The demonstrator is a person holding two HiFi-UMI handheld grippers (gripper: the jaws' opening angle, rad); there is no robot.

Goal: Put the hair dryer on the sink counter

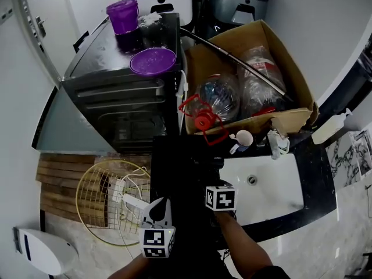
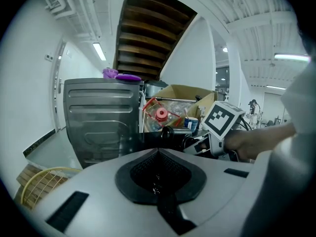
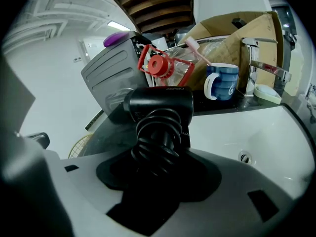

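While the left gripper (image 2: 158,174) has fingers together, the right gripper (image 3: 159,168) has fingers clamped on the hair dryer (image 3: 160,103).

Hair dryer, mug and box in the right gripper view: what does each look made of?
Hair dryer: looks like matte black plastic, with little glare on it. Its coiled cord seems rubbery.
Mug: probably glazed ceramic, with a glossy blue-and-white surface.
Box: brown cardboard, dull, with creased flaps.
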